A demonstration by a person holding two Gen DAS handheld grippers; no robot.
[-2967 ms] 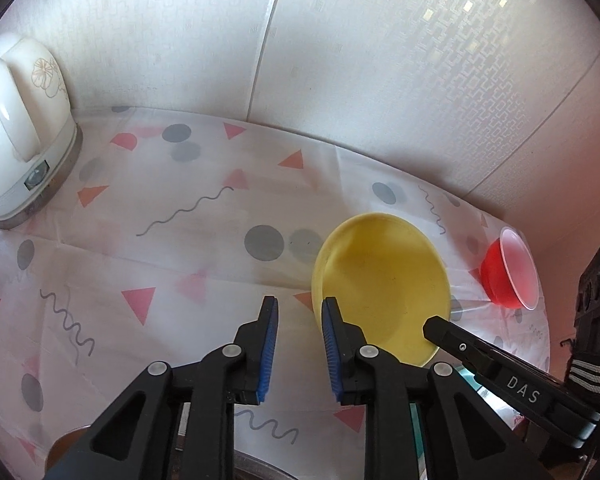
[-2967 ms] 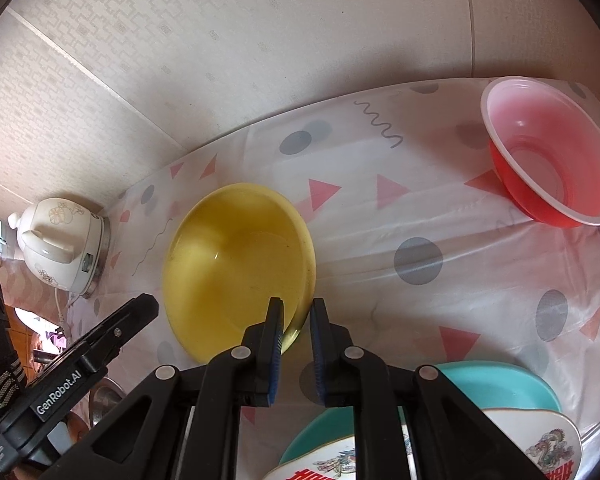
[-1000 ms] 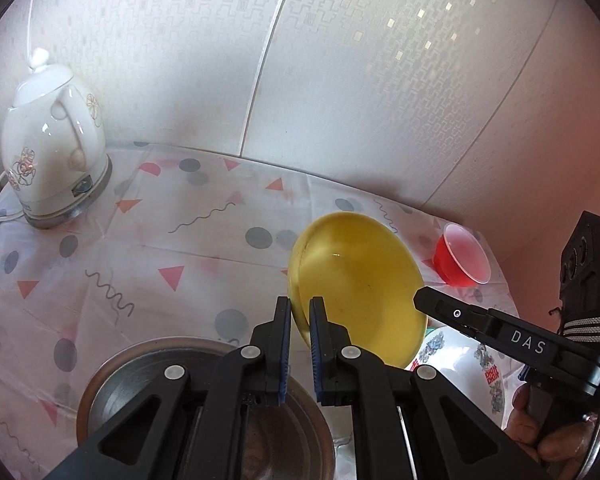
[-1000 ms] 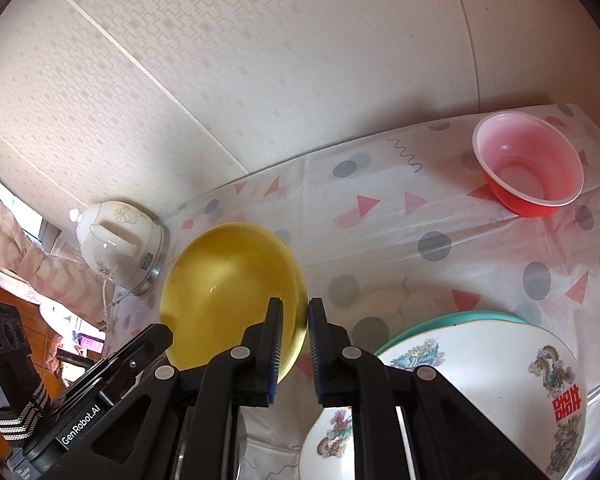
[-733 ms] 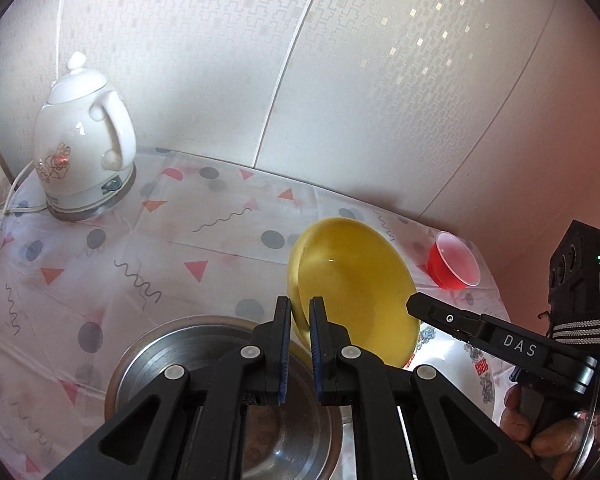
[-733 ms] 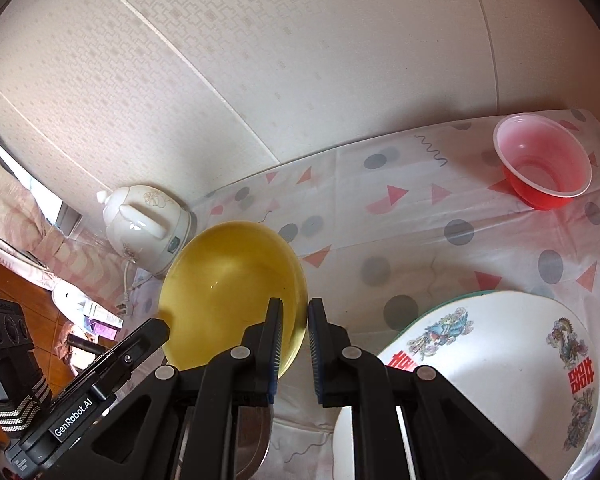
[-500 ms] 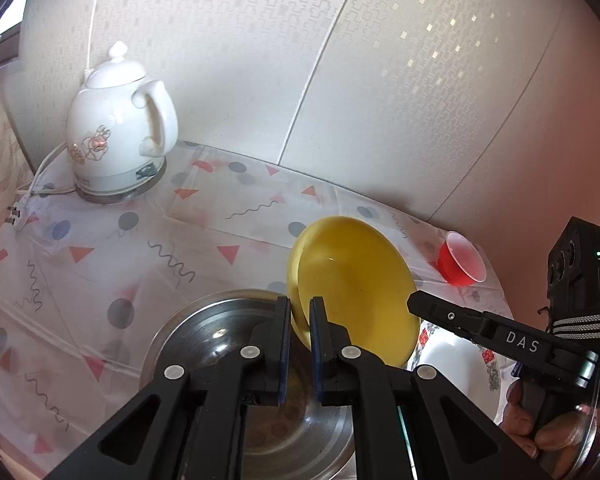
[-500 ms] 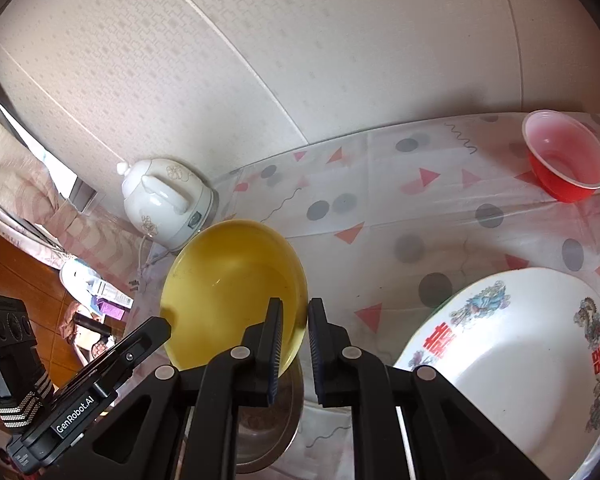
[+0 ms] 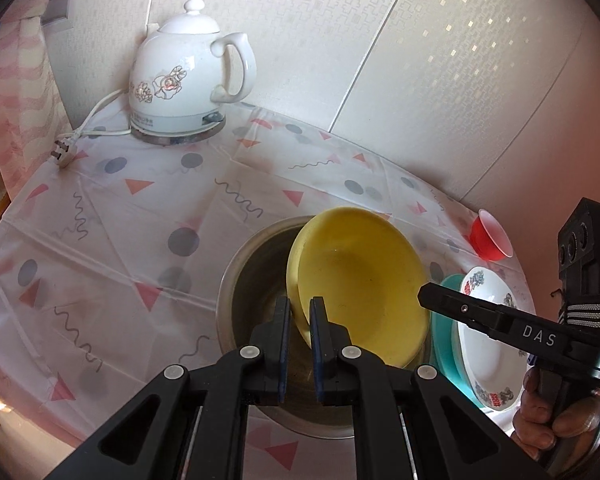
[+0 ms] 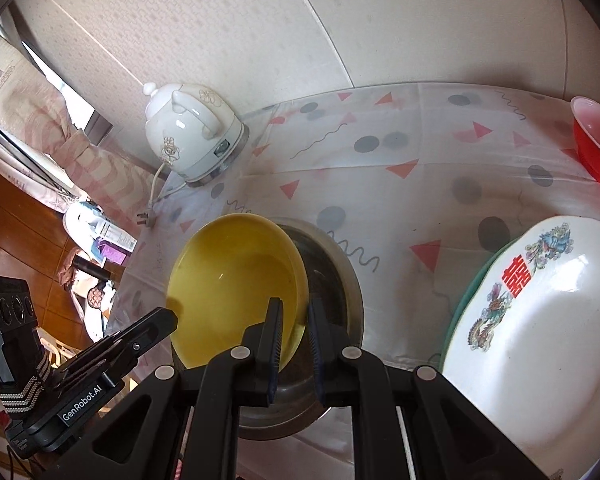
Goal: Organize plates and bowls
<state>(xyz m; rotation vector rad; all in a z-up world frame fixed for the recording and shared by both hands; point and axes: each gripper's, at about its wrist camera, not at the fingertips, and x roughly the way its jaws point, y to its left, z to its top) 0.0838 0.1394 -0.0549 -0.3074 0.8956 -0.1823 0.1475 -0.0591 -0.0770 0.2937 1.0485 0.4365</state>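
Both grippers clamp opposite sides of the rim of the yellow bowl (image 9: 364, 280), which is held tilted above the steel basin (image 9: 256, 276) at the table's centre. The left gripper (image 9: 299, 320), jaws nearly closed, pinches the bowl's rim at its 7 o'clock edge in the left wrist view; the right gripper (image 10: 294, 320) does likewise at the bowl's 4 o'clock edge (image 10: 236, 284) in the right wrist view, with the basin (image 10: 340, 280) showing behind. At 3 o'clock of the basin, a decorated white plate (image 9: 486, 340) rests on a teal plate (image 9: 444, 320). A red bowl (image 9: 490, 236) stands at 2 o'clock. A white kettle (image 9: 188, 72) sits at 11 o'clock on the patterned tablecloth (image 9: 100, 208).
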